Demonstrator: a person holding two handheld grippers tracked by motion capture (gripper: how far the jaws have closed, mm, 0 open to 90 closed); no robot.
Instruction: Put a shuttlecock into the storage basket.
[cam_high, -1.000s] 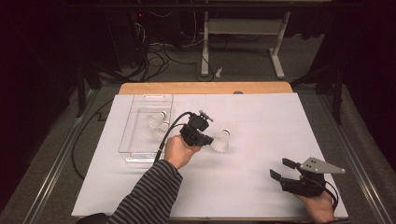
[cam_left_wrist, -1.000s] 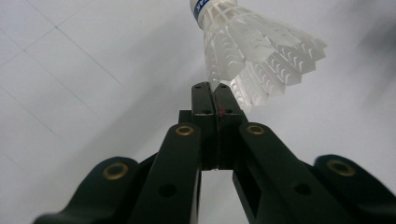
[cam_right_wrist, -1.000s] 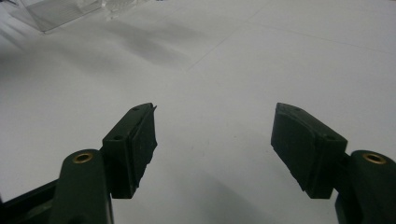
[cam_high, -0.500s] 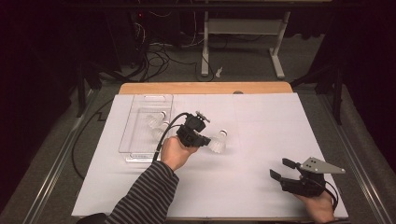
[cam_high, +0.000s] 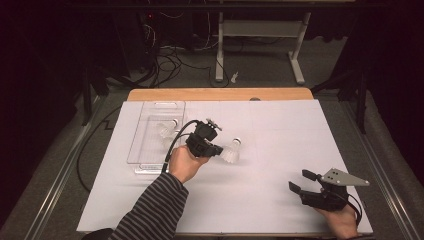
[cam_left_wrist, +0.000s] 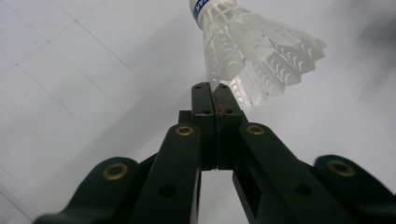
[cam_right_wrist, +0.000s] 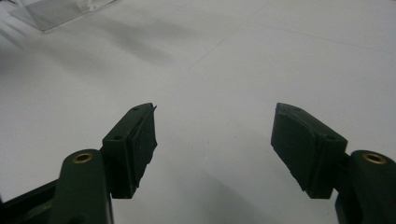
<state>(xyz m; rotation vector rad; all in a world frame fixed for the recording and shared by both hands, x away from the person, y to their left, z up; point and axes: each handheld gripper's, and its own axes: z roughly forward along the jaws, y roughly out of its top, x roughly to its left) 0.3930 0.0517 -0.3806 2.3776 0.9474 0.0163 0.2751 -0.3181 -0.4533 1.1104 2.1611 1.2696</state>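
Black jaws pressed tight together on the left tool (cam_left_wrist: 215, 100), and they've got a white feathered shuttlecock (cam_left_wrist: 254, 56) pinched by the edge of its skirt, cork end with its blue band pointing away from the tool. From above, that left tool (cam_high: 216, 149) sits in the person's left hand (cam_high: 184, 162), striped sleeve (cam_high: 150, 212) trailing back toward the near edge, and the shuttlecock (cam_high: 231, 150) juts out just past the tool's tip, low over the white sheet (cam_high: 280, 130) that covers the worktop. Just on the other side of the tool, a clear plastic tray (cam_high: 150, 130) lies on the sheet, with another shuttlecock (cam_high: 167, 129) inside it, close to the tool's cable. Well off toward the near right corner, the right tool (cam_high: 299, 181) rests low in the right hand (cam_high: 340, 220), grey three-cornered plate on top; its jaws stand wide apart with nothing between them, bare white sheet ahead of the right tool (cam_right_wrist: 215, 140). Beyond the sheet, a strip of wooden worktop (cam_high: 220, 94) shows at the far edge.
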